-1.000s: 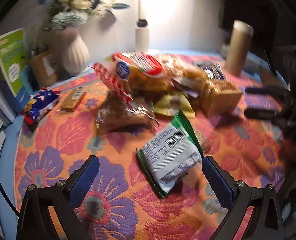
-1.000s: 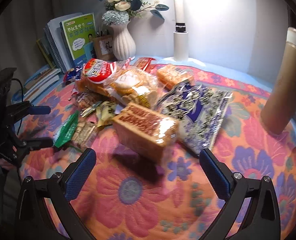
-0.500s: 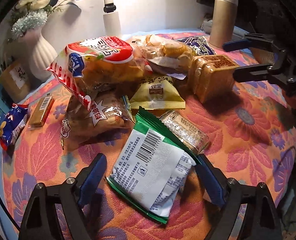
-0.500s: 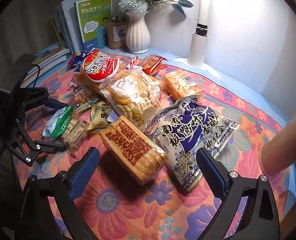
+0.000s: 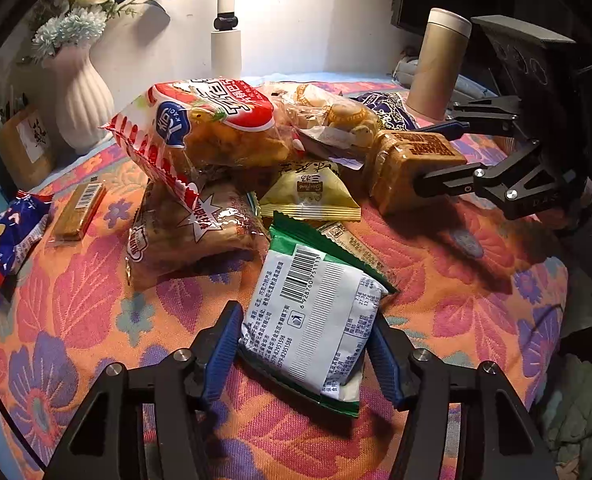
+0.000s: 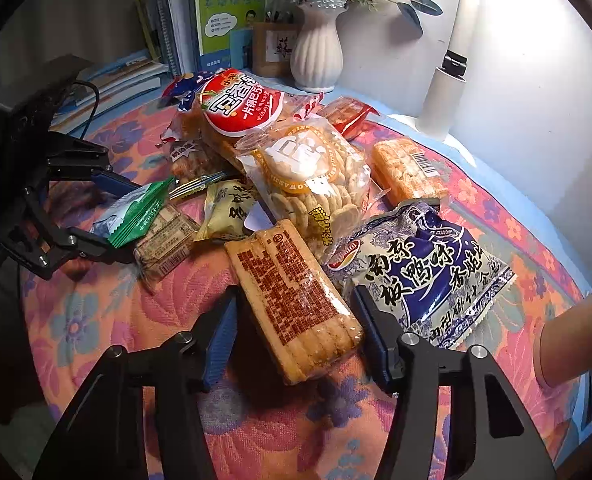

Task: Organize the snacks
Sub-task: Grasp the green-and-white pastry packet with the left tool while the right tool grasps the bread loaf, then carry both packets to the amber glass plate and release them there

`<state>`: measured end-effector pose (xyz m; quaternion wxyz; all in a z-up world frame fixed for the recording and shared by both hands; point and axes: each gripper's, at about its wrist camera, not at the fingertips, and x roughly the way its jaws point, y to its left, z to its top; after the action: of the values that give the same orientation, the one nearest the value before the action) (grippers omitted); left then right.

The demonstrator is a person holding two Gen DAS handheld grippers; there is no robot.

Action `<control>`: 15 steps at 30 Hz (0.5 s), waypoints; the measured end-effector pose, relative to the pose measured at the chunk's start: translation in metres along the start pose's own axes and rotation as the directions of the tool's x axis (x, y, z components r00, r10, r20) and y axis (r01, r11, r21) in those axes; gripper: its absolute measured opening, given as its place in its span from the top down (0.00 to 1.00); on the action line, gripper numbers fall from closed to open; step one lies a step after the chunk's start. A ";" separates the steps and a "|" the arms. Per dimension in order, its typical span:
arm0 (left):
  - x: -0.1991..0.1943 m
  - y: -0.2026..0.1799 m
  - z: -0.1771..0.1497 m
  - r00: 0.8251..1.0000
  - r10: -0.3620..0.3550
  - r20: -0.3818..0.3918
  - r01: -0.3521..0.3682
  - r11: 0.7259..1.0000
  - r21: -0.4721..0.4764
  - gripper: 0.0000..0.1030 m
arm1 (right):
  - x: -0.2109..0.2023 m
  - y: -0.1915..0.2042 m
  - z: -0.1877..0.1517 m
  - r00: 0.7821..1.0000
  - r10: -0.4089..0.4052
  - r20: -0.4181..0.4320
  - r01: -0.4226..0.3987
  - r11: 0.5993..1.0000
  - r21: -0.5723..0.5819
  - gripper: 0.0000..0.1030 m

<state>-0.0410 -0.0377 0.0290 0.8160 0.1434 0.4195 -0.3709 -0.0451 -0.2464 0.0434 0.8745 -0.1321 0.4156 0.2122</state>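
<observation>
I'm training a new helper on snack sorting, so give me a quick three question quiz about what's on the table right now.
1. True or false: the left tool straddles the green-and-white packet.
2. What sits between the right tool's fingers? A) blue-and-white bag B) brown biscuit pack C) yellow packet
3. Fill in: the red-topped bag rests ____ the other snacks.

Key
1. True.
2. B, the brown biscuit pack; the blue-and-white bag lies beside it, the yellow packet farther back.
3. On top of.
</observation>
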 end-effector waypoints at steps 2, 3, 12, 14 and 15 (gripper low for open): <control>-0.001 -0.003 -0.002 1.000 0.025 0.003 -0.025 0.999 -0.020 0.46 | -0.006 -0.001 -0.003 0.999 0.035 -0.006 -0.035 0.998 0.049 0.60; -0.004 -0.003 -0.004 0.999 0.038 0.003 -0.038 0.999 -0.037 0.47 | -0.010 -0.002 -0.005 0.998 0.057 -0.009 -0.056 0.995 0.086 0.64; -0.037 -0.014 -0.036 0.995 0.102 -0.023 -0.104 0.970 -0.221 0.47 | -0.042 -0.034 -0.063 0.961 0.275 0.038 -0.252 0.804 0.539 0.67; -0.038 -0.021 -0.040 0.994 0.100 -0.048 -0.108 0.967 -0.229 0.47 | -0.050 -0.041 -0.077 0.960 0.273 0.066 -0.258 0.765 0.590 0.67; -0.033 -0.028 -0.040 0.993 0.102 -0.060 -0.113 0.967 -0.228 0.47 | -0.052 -0.044 -0.082 0.960 0.269 0.076 -0.260 0.755 0.603 0.65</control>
<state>-0.0965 -0.0190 0.0335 0.8358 0.0791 0.4707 -0.2714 -0.1089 -0.3317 0.0358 0.8284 0.2136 0.4825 0.1880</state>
